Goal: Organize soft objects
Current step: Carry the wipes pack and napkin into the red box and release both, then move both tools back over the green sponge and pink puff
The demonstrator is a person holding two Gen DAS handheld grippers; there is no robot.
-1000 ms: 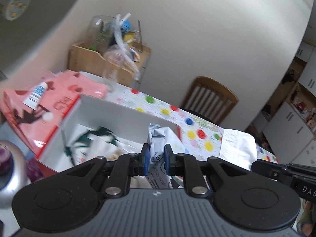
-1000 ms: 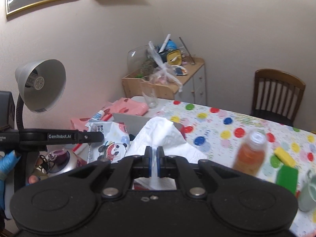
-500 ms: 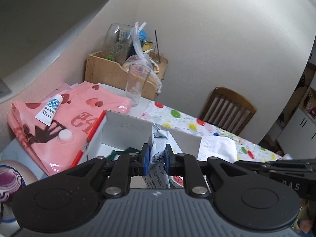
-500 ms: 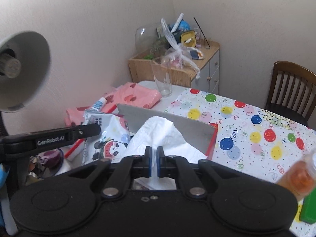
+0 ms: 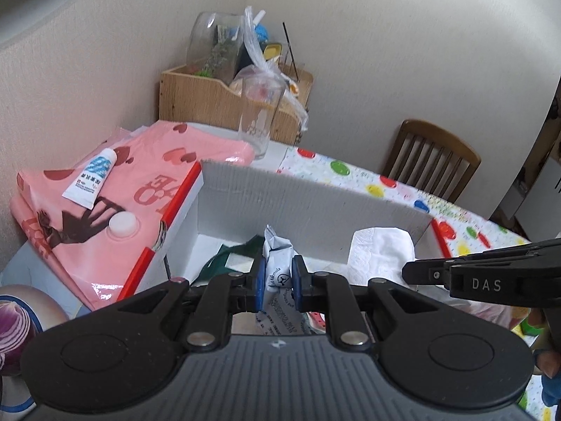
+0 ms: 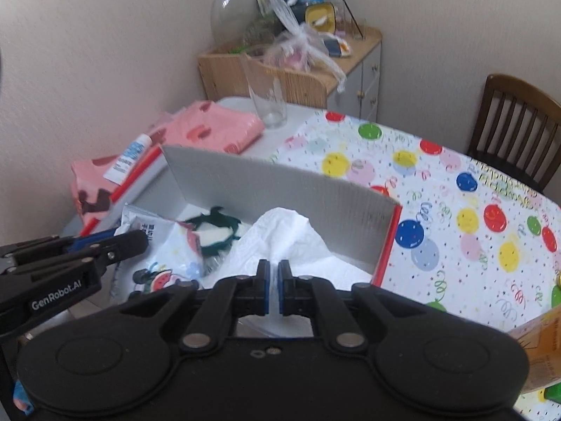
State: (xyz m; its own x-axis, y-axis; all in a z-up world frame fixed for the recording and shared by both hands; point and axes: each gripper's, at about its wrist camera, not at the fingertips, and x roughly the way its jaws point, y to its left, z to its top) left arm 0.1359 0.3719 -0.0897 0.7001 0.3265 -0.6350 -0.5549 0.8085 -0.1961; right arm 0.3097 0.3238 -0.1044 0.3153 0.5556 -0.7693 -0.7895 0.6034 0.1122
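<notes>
I've got my left gripper (image 5: 277, 279) clamped on a printed wipes pack (image 5: 278, 263) and my right gripper (image 6: 274, 282) pinched on white tissue (image 6: 287, 235), both over the open box (image 6: 280, 186) on the confetti tablecloth (image 6: 455, 210), wooden chair (image 6: 515, 122) at two o'clock, glass (image 6: 268, 98) at twelve.

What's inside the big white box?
Inside the box lies a dark green and white thing. The white tissue and printed packet, both gripped, hang over it and hide the rest of its floor.

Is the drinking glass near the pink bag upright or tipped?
Upright: the drinking glass stands on its base, open mouth upward, beside the pink bag.
</notes>
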